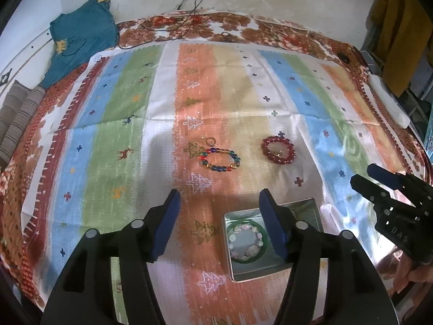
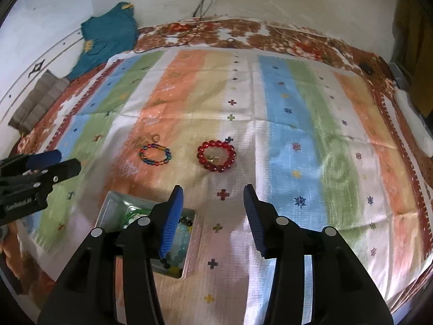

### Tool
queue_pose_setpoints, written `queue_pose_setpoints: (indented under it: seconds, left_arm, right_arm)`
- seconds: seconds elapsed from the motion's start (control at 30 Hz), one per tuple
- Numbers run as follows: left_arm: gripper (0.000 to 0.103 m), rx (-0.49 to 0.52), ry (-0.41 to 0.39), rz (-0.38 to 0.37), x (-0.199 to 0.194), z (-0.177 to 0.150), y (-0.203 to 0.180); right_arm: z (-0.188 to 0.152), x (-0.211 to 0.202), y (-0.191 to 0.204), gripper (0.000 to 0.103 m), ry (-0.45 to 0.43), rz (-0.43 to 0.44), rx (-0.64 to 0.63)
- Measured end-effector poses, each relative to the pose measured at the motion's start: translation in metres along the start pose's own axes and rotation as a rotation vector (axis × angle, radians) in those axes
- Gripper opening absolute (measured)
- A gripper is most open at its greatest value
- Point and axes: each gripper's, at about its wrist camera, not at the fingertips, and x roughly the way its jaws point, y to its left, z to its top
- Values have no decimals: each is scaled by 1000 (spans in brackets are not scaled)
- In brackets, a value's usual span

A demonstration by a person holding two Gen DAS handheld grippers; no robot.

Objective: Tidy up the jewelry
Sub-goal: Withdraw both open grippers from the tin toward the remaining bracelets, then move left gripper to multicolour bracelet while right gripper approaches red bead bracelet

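Left gripper [image 1: 218,223] and right gripper [image 2: 213,220]: black plastic frames; ridged blue pads on the fingers [image 2: 171,223]; round silver pivot screws; white lettering.

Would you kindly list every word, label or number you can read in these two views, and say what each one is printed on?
"DAS": raised letters on the black body of the right gripper, seen in the left wrist view.
"GenRobot.AI", a little blurred: white print on the body of the left gripper, seen in the right wrist view.
The striped cloth bears only trees, deer and crosses, no words.
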Motion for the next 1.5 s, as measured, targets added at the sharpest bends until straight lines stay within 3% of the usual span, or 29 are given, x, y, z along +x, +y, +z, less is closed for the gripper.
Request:
queue_pose_setpoints:
  seconds: [0.27,0.5,0.77,1.17,1.5]
  left_arm:
    - [71,-5,5,27,11,9,6]
    - [71,-26,-15,113,22,18,19]
    - [77,-55,14,103,42,25,27]
    - [90,-16,6,119,73,37,20]
    - [92,-40,57,121,99,41,31]
  right_arm:
    - [10,12,-4,66,11,-17,5]
    - [19,21,-10,70,11,-36,14]
    - [26,52,-13,72,54,-102,3]
    - [36,79,-24,83,73,-50,55]
    - [40,108,-26,83,107,-67,37]
